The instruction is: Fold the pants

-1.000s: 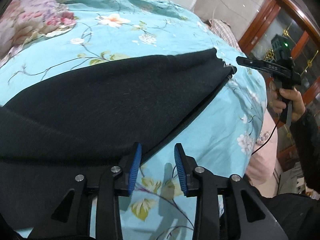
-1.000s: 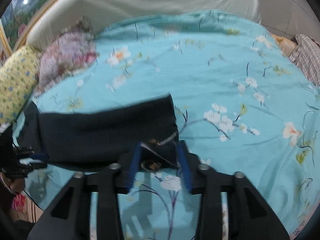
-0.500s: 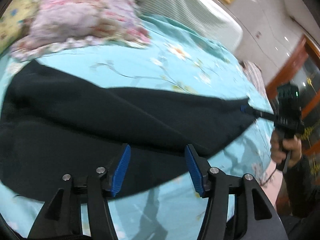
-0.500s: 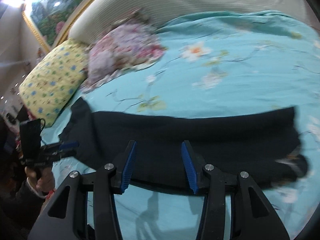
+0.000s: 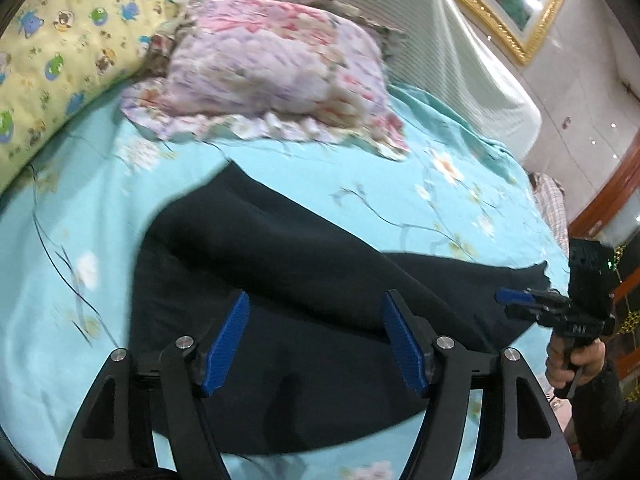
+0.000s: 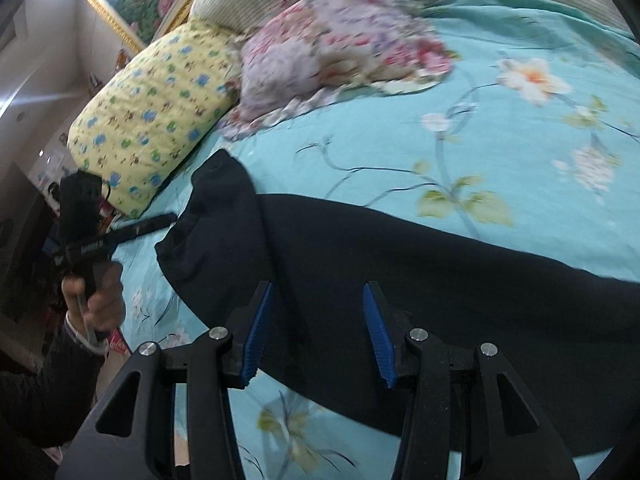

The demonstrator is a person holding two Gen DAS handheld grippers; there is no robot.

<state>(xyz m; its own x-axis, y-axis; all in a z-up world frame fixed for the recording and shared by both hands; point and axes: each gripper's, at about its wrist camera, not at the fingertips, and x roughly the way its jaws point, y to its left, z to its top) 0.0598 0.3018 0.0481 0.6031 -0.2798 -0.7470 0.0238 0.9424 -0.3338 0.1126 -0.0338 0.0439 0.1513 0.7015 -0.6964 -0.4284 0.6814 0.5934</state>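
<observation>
- Left wrist view shows me the dark pants [image 5: 320, 280] lying lengthwise across the near part of the turquoise floral bedspread [image 5: 400, 184], one leg laid over the other, so I judge the first lengthwise fold done.
- What I judge left: bringing one end over toward the other to shorten the long strip, then squaring the edges. The cloth looks a bit rumpled at the far-left end, where it bunches in the right wrist view [image 6: 216, 208].
- My left gripper [image 5: 316, 340] hangs over the middle of the pants with its blue pads [image 5: 230, 344] wide apart and nothing between them.
- My right gripper [image 6: 318, 334] also sits over the near edge of the pants, its blue-padded fingers [image 6: 378, 336] spread and holding nothing; from the left wrist view it shows at the right end of the garment [image 5: 552, 308].
- Containers: I see none in either view, no basket, box or drawer, so nothing to report inside anything.
- Further out, a pink floral pillow [image 5: 276, 72] lies at the far side of the bed, apart from the pants, with a yellow cartoon-print pillow [image 5: 60, 48] to its left.
- Behind them runs a striped headboard cover [image 5: 440, 52], and a gold-framed picture [image 5: 516, 4] hangs on the wall above it.
</observation>
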